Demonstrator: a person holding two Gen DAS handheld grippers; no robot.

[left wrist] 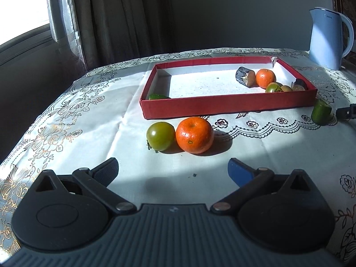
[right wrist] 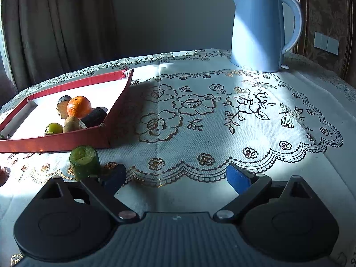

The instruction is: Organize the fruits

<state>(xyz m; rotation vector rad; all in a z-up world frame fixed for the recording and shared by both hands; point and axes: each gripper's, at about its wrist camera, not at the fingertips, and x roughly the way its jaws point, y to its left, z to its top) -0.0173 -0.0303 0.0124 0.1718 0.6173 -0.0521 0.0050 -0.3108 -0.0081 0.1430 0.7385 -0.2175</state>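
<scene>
- On the flowered tablecloth [left wrist: 93, 138], just in front of the near wall of the red tray [left wrist: 222, 108], an orange [left wrist: 194, 134] and a green tomato [left wrist: 160, 135] sit touching, side by side.
- Both lie straight ahead of the left gripper [left wrist: 173, 169], whose jaws stand wide apart and hold nothing; this fruit pair looks like the step in hand.
- The orange is the better first target: it sits nearer the jaw line's centre. The approach should come from above so that one finger slips into the seam between orange and tomato without shoving the tomato away.
- Round fruit rolls, so the closing should be centred on the widest part and gentle.
- At the tray's far right end already lie another orange [left wrist: 265, 77], a cut brown piece [left wrist: 245, 76], and some small green and brown fruits [left wrist: 278, 87]; the open white floor to their left gives room for a low, soft release.
- The carry must clear the tray's near wall rather than clip it.
- Beside the tray's near right corner a green cut piece [right wrist: 85, 162] stands upright on the cloth, just ahead of the left finger of the right gripper [right wrist: 175, 176], which is also spread open and empty.
- That gripper would need to shift sideways to straddle the piece.
- A blue kettle [right wrist: 260, 29] stands well apart at the back, out of both paths.
</scene>
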